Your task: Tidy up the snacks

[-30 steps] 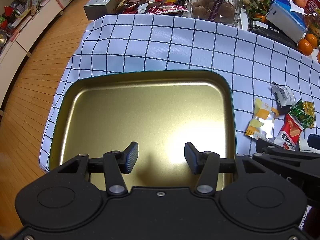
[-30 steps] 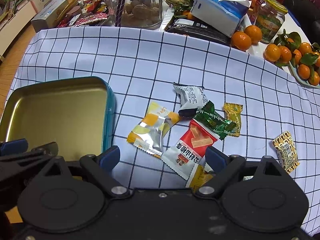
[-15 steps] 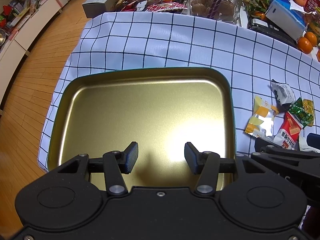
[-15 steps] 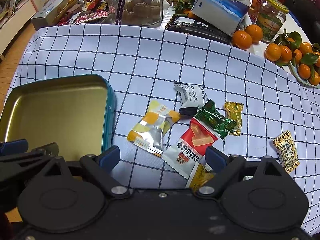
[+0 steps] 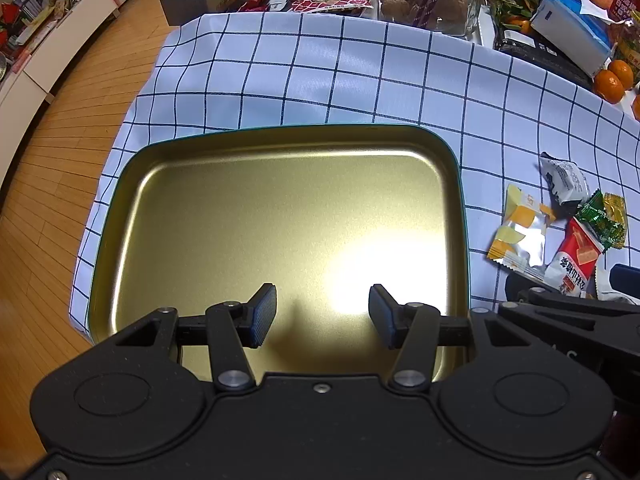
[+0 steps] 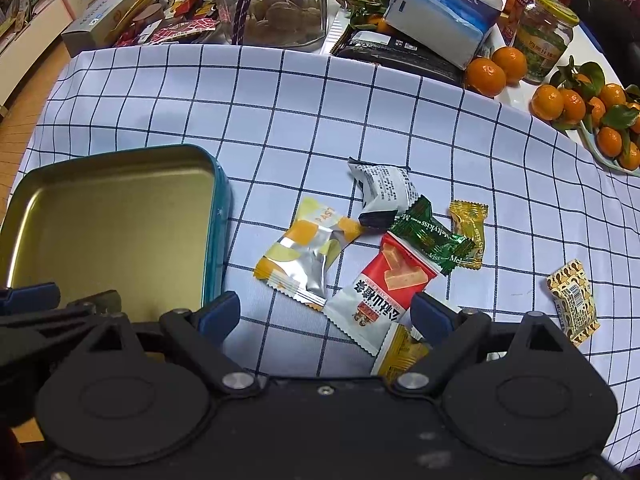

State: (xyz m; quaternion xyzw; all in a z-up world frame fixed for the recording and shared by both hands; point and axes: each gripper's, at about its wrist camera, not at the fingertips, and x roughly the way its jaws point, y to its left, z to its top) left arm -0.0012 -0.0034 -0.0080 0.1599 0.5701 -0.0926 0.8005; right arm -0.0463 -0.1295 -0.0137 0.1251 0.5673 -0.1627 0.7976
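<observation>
Checked tablecloth (image 6: 280,92) carries the scene: my empty gold tin (image 5: 280,216) to the left, loose snack packets to its right. My left gripper (image 5: 322,316) hangs over the tin, jaws spread, holding nothing. My right gripper (image 6: 324,312) is likewise spread and empty, and is the nearer tool: the red packet (image 6: 380,292) lies directly ahead between its fingers, long axis running diagonally away to the right. The yellow-silver packet (image 6: 308,256) lies just left of it, beside the tin's wall. I judge the red packet the likeliest first pick.
</observation>
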